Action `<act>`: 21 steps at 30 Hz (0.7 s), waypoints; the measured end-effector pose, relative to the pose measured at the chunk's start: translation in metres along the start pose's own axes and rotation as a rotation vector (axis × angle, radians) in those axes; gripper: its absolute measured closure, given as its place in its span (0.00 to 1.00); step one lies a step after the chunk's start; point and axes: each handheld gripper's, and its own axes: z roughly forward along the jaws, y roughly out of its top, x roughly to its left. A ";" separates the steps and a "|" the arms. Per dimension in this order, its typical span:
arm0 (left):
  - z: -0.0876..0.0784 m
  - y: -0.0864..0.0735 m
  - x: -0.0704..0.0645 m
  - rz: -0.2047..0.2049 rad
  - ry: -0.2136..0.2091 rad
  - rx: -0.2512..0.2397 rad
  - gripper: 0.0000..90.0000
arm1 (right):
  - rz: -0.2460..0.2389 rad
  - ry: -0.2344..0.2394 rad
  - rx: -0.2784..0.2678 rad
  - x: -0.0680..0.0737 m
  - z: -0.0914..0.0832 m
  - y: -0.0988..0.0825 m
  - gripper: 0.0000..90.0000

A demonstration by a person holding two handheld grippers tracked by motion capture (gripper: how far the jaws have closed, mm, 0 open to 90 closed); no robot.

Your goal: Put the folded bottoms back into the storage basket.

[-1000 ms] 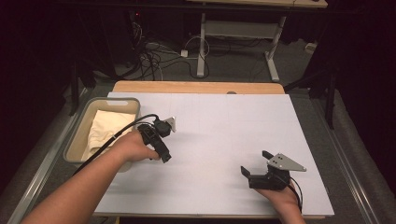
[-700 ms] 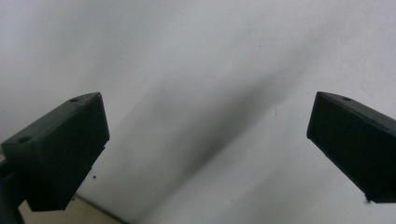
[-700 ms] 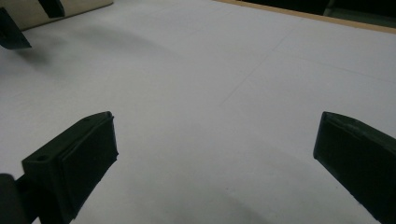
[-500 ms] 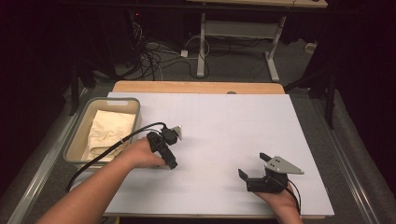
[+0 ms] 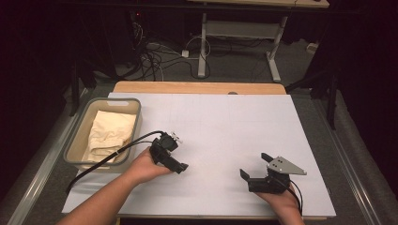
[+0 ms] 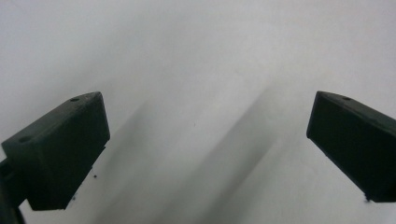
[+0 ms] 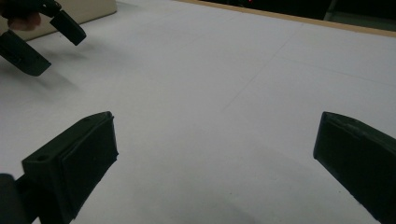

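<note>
Two grippers are hovering low over the white table sheet (image 5: 211, 122), both spread and holding nothing.

In the high view, the left gripper (image 5: 174, 161) is sitting just right of the grey bin (image 5: 136, 105), where a cream cloth (image 5: 110, 133) is lying folded inside; the right gripper (image 5: 256, 174) is waiting well apart, near the sheet's front edge. In the left gripper view, its jaws are standing wide over bare sheet. In the right gripper view, its jaws are gaping too, with the left gripper (image 7: 44, 39) showing at the far upper left beside the bin (image 7: 88, 9).
</note>
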 end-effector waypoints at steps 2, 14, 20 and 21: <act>0.002 -0.005 0.001 -0.012 -0.017 -0.055 0.00 | 0.001 0.002 -0.002 0.001 0.000 0.000 0.00; 0.000 -0.043 0.003 -0.029 -0.026 -0.404 0.00 | -0.001 0.006 -0.013 0.004 -0.001 0.000 0.00; -0.012 -0.062 -0.002 -0.037 -0.018 -0.606 0.00 | 0.003 0.006 -0.038 0.007 -0.003 0.000 0.00; -0.013 -0.063 -0.003 -0.041 -0.018 -0.618 0.00 | 0.003 0.006 -0.047 0.008 -0.003 0.000 0.00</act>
